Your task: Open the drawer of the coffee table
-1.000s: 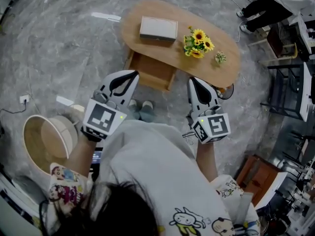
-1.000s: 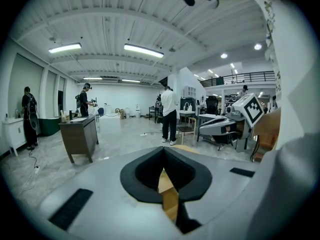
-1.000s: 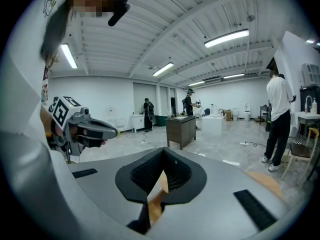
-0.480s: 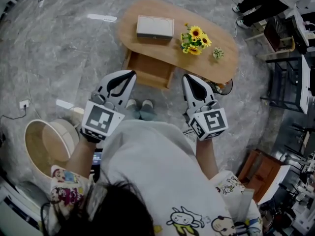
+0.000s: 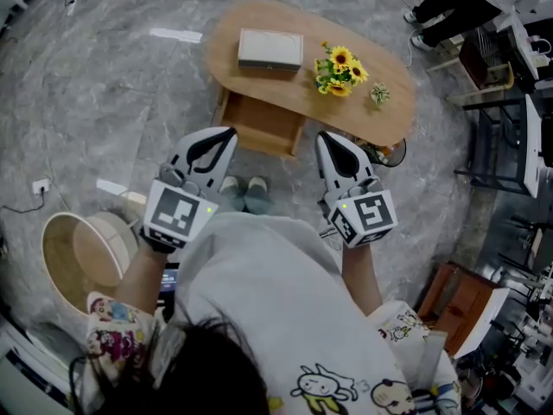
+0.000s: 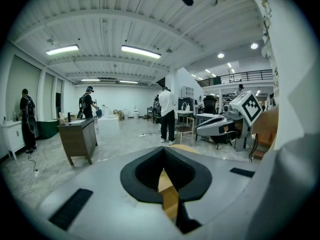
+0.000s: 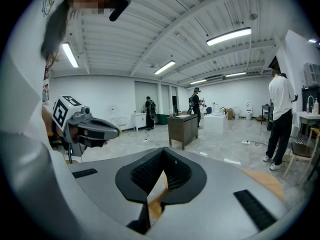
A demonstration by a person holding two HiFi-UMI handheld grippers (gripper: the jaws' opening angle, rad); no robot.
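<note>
Closest in, both tools sit up at the person's chest. The left gripper [image 5: 226, 135] has its jaws pressed together on nothing, and the right gripper [image 5: 325, 138] is the same, closed and empty. Just past them a pair of shoes [image 5: 244, 194] stands on the marble floor, and then there it is: the drawer [image 5: 263, 121] already juts out from under the coffee table [image 5: 294, 85] on the side facing the person, its wooden bottom bare. So I'd call the opening step as good as done (or at least most of the way), with neither tool anywhere near the drawer front. If more travel is wanted, the next move calls for a stoop, jaws parted, a hold on that front edge and a straight pull back. On the tabletop sit a box [image 5: 270, 48] and sunflowers [image 5: 339, 70], and only the head view gives those and the drawer. The gripper views look level across the hall: people standing, a dark cabinet [image 6: 77, 136], strip lights, and just a sliver of table wood between the closed pads.
</note>
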